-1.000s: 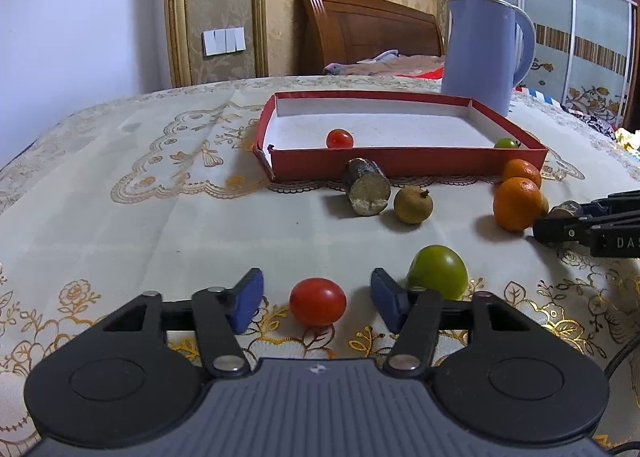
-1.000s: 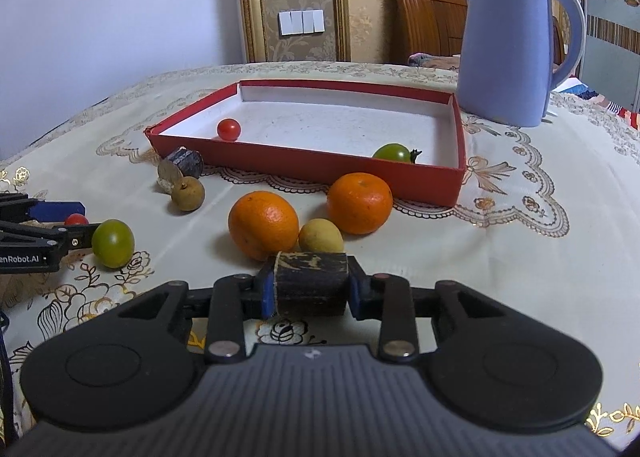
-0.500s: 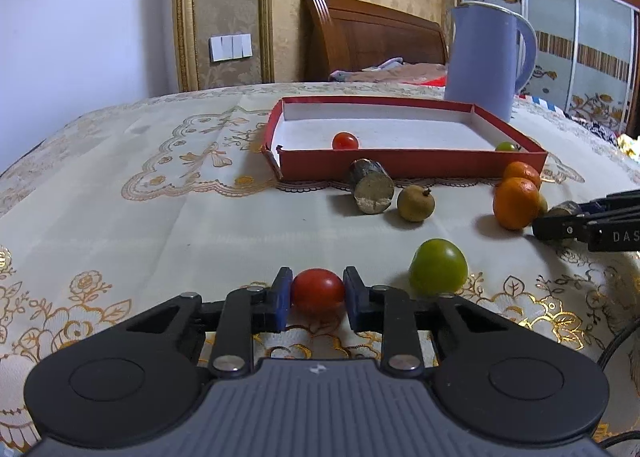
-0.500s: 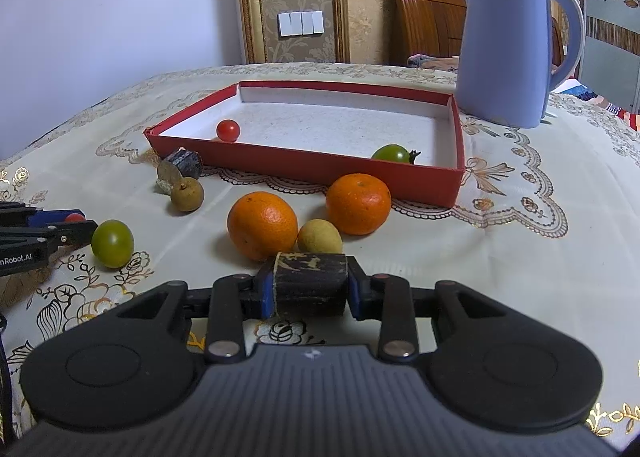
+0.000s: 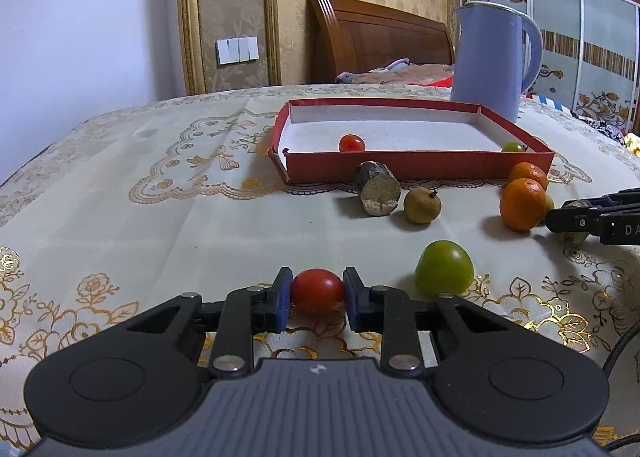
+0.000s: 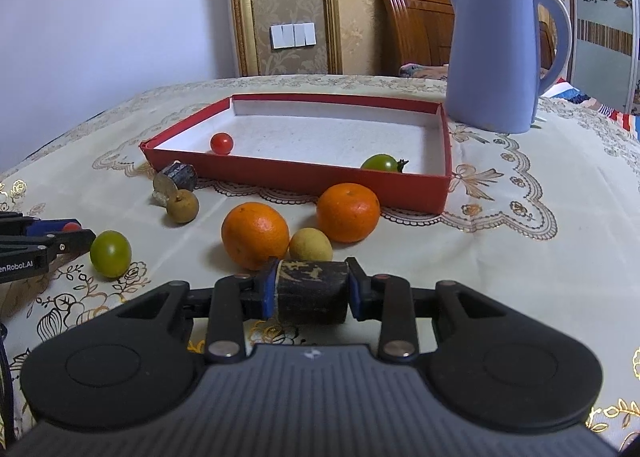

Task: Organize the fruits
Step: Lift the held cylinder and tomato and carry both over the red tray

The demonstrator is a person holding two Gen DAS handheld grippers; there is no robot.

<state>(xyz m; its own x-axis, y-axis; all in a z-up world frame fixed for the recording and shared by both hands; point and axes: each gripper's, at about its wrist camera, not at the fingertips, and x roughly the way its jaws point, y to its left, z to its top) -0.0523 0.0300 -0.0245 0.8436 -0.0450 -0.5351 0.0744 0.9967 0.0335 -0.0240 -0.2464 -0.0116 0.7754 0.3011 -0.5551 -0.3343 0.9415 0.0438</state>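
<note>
Left hand-held gripper [image 5: 317,293] closed onto red tomato [image 5: 317,290] | right hand-held gripper [image 6: 311,291] pinching dark cylinder [image 6: 311,291]

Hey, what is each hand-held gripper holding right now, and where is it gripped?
The left hand-held gripper pinches a red tomato across its two sides. The right hand-held gripper clamps a dark cylindrical piece by its two flat ends.

Both wrist views sit low, near the tabletop – facing the red tray [image 5: 420,167] [image 6: 296,173] they share.
</note>
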